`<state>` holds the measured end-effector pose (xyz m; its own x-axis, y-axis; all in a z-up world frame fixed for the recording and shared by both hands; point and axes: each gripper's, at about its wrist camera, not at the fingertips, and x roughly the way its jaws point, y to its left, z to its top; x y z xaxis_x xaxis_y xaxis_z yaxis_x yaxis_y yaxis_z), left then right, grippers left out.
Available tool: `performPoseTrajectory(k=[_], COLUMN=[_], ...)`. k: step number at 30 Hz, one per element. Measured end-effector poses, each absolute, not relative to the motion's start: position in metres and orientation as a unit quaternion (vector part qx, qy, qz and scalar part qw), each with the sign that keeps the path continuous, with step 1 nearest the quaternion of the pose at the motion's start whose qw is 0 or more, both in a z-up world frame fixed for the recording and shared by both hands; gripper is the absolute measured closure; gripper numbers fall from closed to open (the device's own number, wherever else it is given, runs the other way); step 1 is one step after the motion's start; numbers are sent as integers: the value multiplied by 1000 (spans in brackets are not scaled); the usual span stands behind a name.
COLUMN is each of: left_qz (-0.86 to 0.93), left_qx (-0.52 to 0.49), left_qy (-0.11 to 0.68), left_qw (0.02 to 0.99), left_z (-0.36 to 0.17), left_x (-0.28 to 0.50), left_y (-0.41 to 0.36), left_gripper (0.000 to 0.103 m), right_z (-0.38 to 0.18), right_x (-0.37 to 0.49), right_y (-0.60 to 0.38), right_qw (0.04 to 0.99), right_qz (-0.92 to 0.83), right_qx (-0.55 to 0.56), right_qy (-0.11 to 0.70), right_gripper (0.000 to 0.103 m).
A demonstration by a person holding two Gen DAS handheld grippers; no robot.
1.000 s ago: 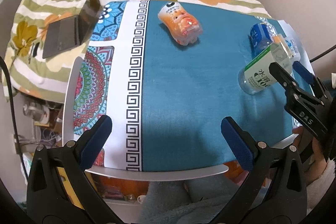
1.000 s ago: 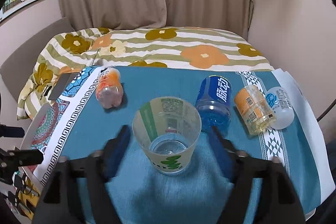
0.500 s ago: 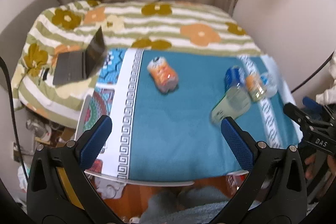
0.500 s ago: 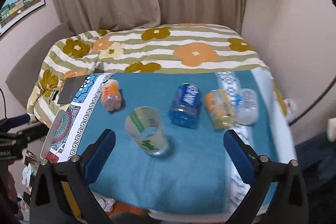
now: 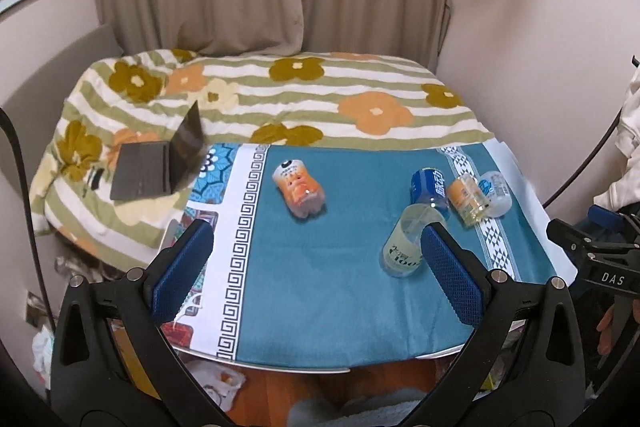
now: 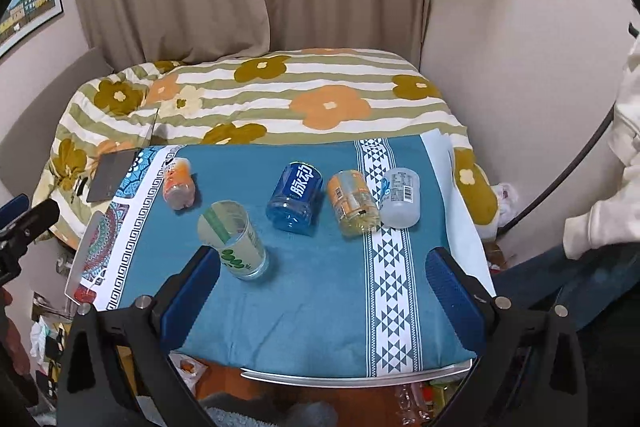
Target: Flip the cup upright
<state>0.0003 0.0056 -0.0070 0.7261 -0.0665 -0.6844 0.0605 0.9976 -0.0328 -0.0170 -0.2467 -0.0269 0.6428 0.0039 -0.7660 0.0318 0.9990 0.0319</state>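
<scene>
Clear green-labelled plastic cup (image 6: 233, 245) stands upright on table (image 6: 320, 287), beyond left finger; right gripper (image 6: 324, 291) fingers apart, empty: judged released.

A teal cloth (image 6: 320, 291) with a white band of blue triangles covers the bench. The cup (image 6: 234, 241) is clear with green print. Beside it lie a blue bottle (image 6: 296, 197), an orange-labelled bottle (image 6: 352, 201) and a whitish one (image 6: 400, 197). The bedspread (image 6: 280, 95) shows olive stripes and orange flowers.
</scene>
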Motion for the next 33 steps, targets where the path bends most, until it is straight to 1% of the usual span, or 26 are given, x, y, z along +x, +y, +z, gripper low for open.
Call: performPoseTrajectory(k=[33], left_qz=[-38], left_qx=[2], left_qy=[359], left_qw=[932], left_z=[-9], left_x=[2], left_y=[7], left_gripper=[0], right_z=[-27], right_x=[-14], right_y=[-244], right_qw=[909], right_qz=[-13], right_qx=[24], right_qy=[416], right_gripper=[0])
